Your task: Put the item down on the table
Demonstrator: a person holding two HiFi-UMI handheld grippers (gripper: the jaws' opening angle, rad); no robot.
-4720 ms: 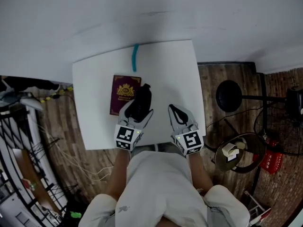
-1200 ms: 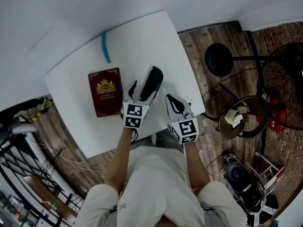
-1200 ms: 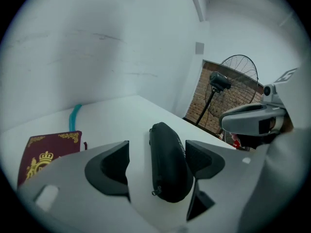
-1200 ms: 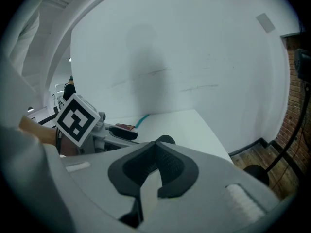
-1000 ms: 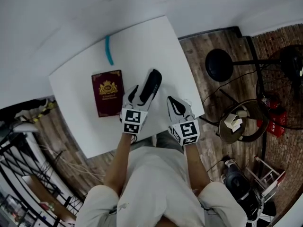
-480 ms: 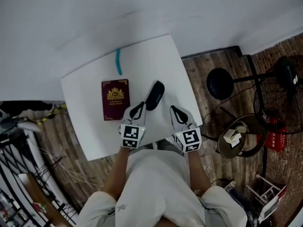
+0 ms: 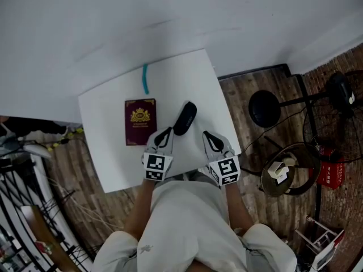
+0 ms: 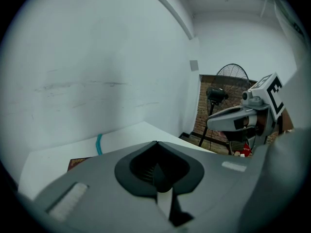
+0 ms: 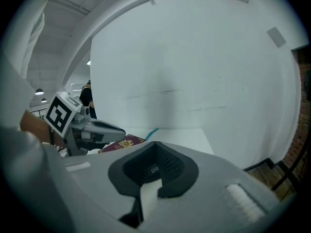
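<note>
1. Two tools hover over the near edge of the white bench (image 7: pixel 108 163). The left tool (image 7: pixel 166 134) has its jaws together, having just been closing, with nothing between them. The right tool (image 7: pixel 209 136) is also closed and empty.
2. The black oblong case (image 7: pixel 185 118) lies flat on the bench, free of both tools. Its near end is just beside the left tool's tip, and a maroon booklet (image 7: pixel 140 122) lies to its left. A teal strip (image 7: pixel 146 79) sits further back.
3. The put-down looks finished, so what remains is a clean retreat.
4. Draw the left tool straight back and up, away from the case's near end. A sideways sweep could clip that end and spin the case.
5. Keep the right tool where it is, well apart from the case, since it has no part in this.
6. Check that the case rests fully on the bench, inside the right edge, before leaving it.
</note>
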